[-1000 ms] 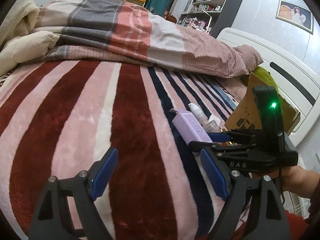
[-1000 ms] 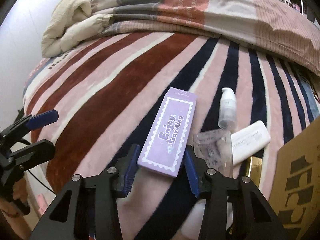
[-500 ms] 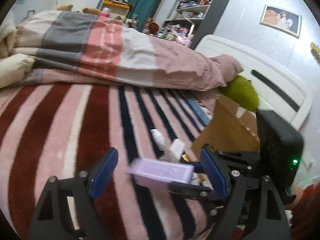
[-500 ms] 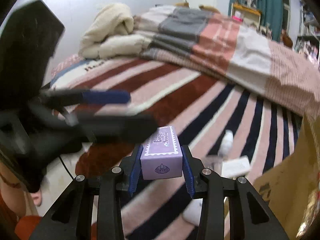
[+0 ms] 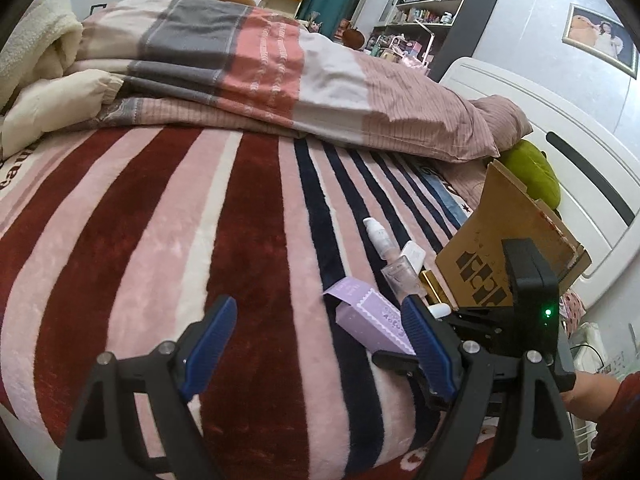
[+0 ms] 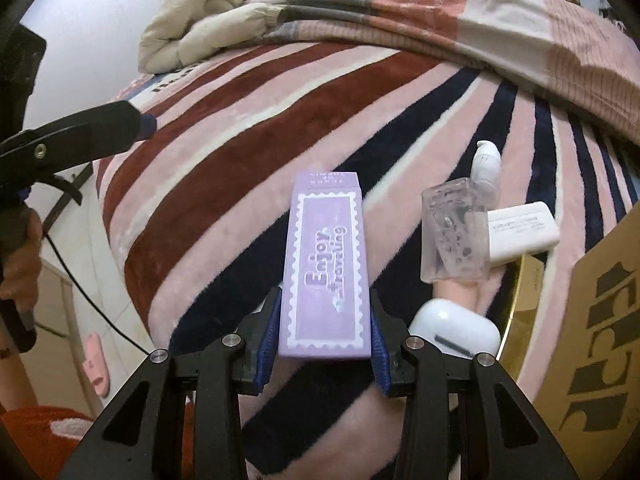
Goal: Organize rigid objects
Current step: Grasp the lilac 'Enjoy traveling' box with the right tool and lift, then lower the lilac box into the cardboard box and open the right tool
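We see the purple box (image 6: 325, 268) above the striped blanket (image 6: 248, 152), long axis pointing away along the right gripper (image 6: 324, 340), which clamps its near end; left gripper (image 5: 316, 344) gapes empty.

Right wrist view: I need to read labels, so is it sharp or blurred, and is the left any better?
Right wrist view: purple box lettering sharp, stripes bowed by fisheye. Left wrist view: sharp too, but the box sits half-hidden behind a blue fingertip.

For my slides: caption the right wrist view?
Right gripper grips purple box above striped blanket, beside toiletries.
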Available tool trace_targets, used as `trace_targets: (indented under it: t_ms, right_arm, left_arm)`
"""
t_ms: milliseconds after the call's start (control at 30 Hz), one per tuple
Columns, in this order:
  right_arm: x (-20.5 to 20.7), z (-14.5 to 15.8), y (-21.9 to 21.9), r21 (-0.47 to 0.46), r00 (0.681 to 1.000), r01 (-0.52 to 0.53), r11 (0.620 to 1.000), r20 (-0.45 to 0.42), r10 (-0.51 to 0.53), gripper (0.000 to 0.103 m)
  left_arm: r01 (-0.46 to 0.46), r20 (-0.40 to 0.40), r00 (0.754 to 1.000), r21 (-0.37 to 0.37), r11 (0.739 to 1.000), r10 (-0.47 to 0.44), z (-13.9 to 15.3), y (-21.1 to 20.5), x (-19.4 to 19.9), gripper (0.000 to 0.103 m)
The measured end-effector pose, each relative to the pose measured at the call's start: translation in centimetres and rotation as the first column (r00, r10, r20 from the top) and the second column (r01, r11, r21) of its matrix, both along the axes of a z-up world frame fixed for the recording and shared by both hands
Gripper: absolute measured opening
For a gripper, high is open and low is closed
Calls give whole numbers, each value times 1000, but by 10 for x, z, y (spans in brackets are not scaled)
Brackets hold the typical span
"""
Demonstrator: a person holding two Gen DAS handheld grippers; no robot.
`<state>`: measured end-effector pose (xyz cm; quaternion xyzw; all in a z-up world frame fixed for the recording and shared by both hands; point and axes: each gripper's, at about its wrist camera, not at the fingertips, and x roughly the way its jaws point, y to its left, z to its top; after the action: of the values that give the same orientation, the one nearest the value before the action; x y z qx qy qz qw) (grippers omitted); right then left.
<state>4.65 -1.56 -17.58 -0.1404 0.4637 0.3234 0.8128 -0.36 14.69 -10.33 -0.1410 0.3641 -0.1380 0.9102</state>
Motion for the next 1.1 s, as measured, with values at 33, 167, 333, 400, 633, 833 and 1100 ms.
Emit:
trace_targets:
  t_ms: [33,167,333,400,633,833,1100]
  right_arm:
    - [1,0,1,-2,1000,0,1000,6,0,35]
    - [2,10,6,6,998,8,1000,69,-9,33]
    - [-21,60,1,127,981,-32,991,195,7,33]
    - [-31,81,-4,170,972,-50,984,235,8,33]
    - [-56,141,-36,272,938,-82,959,345,-18,33]
    - [-46,163,-92,303,932,-10,953,349,-101,33]
    - [-17,163,-152,243,928,136,960,308,-209,33]
  left_arm:
    - [5,-1,1000,-3,1000,-5,-1,0,1,82]
    - [35,-4,999,-15,999,-35,3,-7,1,82]
    - [83,56,995,-32,996,-81,35,-25,-3,82]
    - [130,107,986,-52,990,-124,60,-41,-4,82]
    - [213,168,964,-38,976,-204,112,-100,15,49]
    - [301,166,940,1,954,-297,131,-166,41,48]
    - [408,55,911,7,913,-408,124,-241,90,48]
